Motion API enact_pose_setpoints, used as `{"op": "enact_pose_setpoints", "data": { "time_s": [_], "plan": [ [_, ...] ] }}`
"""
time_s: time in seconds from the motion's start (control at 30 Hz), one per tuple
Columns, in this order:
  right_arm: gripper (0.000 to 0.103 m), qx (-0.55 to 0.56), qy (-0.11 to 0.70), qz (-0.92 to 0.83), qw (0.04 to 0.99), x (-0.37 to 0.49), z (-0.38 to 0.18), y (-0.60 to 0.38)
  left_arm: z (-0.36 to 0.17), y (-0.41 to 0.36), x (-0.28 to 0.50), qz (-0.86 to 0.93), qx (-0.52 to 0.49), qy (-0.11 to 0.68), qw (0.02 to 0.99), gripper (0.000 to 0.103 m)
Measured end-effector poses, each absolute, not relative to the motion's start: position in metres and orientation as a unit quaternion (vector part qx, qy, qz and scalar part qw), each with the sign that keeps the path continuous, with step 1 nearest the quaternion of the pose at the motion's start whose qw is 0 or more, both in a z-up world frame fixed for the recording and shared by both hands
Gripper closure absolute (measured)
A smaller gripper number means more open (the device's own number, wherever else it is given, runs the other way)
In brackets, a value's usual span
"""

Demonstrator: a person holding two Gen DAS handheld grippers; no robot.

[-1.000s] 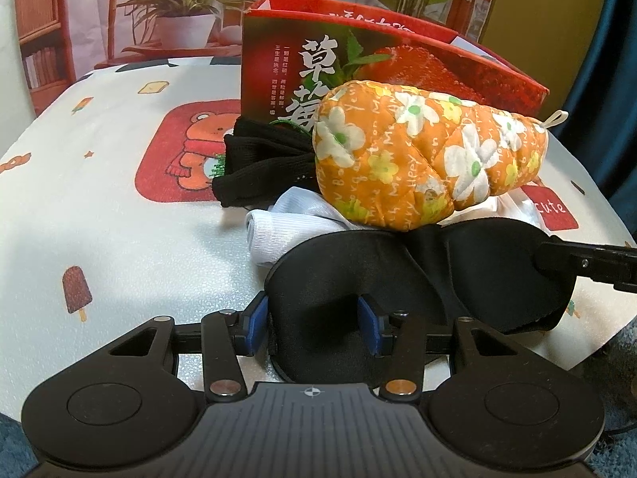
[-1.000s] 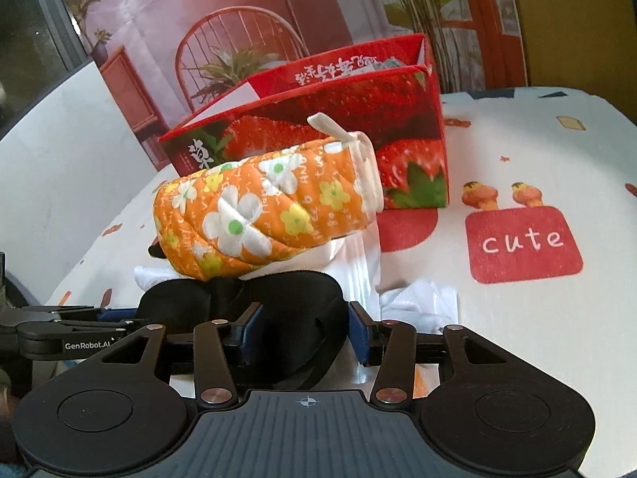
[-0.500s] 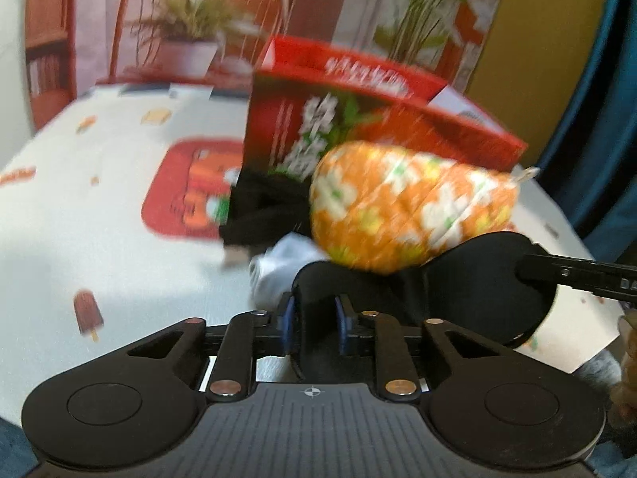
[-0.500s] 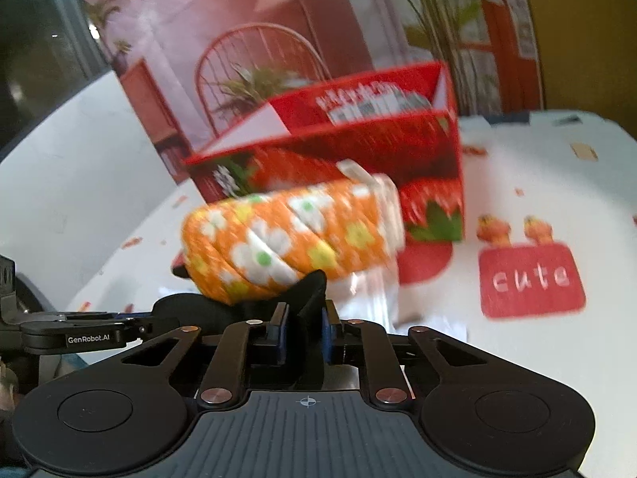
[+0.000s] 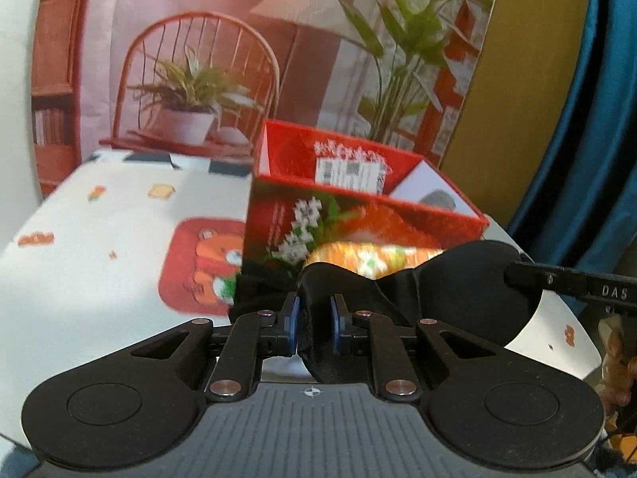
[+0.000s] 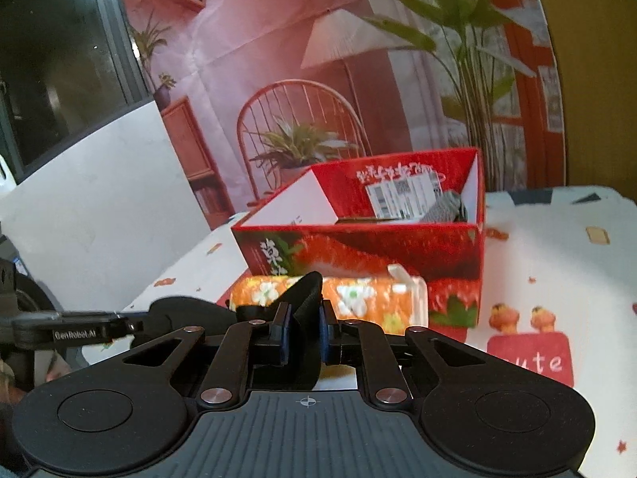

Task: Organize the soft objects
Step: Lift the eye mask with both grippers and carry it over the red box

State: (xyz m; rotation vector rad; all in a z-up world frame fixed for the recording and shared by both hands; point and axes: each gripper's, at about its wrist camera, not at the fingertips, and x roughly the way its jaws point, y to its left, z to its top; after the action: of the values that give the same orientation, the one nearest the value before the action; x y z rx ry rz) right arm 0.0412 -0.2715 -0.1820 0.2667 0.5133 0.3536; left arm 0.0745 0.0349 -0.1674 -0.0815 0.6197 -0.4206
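Note:
My left gripper (image 5: 314,324) is shut on one end of a black eye mask (image 5: 469,286) and my right gripper (image 6: 302,332) is shut on its other end (image 6: 304,298). The mask hangs between them, lifted above the table. Behind it lies an orange flowered oven mitt (image 6: 358,292), seen also in the left wrist view (image 5: 370,257), in front of the open red strawberry box (image 6: 358,239). A grey soft item (image 6: 446,207) lies inside the box. A black cloth (image 5: 258,283) lies left of the mitt.
The table wears a white cloth with cartoon prints (image 5: 99,247). A backdrop with a chair and plants (image 5: 199,79) stands behind the table. A blue curtain (image 5: 589,119) hangs at the right.
Both grippers have shut on the eye mask's ends and lifted it off the table. The views have risen, so the box's open top now shows.

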Motion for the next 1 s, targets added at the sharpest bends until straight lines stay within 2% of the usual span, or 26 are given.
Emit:
{"op": "enact_pose_setpoints", "data": {
  "time_s": [0.5,0.67,0.77,1.0],
  "plan": [
    [0.09,0.053,0.179,0.164,0.969,0.118,-0.12,-0.268,-0.096,-0.013,0.152,-0.183,0.012,0.2,0.963,0.086],
    [0.09,0.044,0.177,0.135,0.974,0.17,-0.119,-0.275,-0.096,-0.039,0.2,-0.167,0.027,0.199,0.965,0.086],
    [0.091,0.035,0.185,0.119,0.975,0.2,-0.127,-0.277,-0.101,-0.042,0.231,-0.171,-0.002,0.198,0.965,0.086],
    [0.091,-0.011,0.204,0.093,0.974,0.245,-0.148,-0.277,-0.119,-0.055,0.282,-0.154,-0.004,0.229,0.961,0.086]
  ]
}}
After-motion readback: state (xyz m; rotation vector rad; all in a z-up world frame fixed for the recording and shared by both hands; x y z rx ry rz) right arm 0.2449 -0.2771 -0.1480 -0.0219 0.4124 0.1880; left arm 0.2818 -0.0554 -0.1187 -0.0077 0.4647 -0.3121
